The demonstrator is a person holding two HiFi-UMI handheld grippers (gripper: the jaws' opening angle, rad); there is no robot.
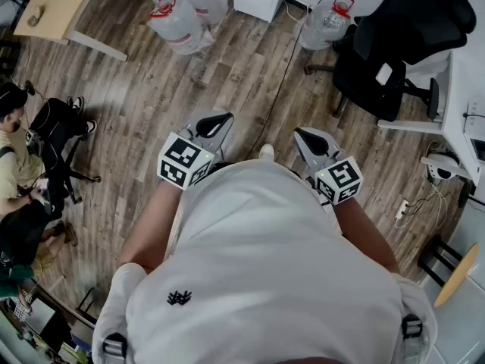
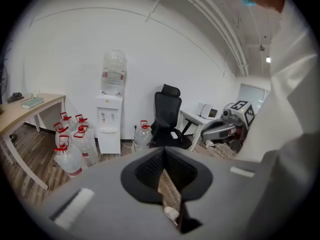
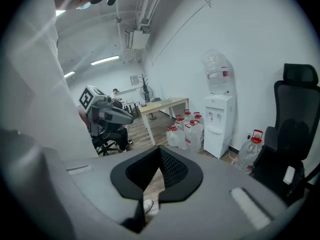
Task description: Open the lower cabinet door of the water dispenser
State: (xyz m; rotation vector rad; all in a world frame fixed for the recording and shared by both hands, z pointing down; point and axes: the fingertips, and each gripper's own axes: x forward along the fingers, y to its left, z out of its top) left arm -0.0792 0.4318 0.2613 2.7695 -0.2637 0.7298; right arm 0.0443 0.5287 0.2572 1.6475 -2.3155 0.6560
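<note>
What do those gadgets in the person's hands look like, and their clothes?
The left hand-held gripper and right hand-held gripper are grey plastic with black ribbed pads; each carries a white cube with black square markers. The person wears a white short-sleeved shirt with a small dark emblem.

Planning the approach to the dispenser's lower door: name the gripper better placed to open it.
Left, narrowly. Both grippers are far from the water dispenser with jaws shut, but the left gripper sits slightly further forward than the right gripper.
</note>
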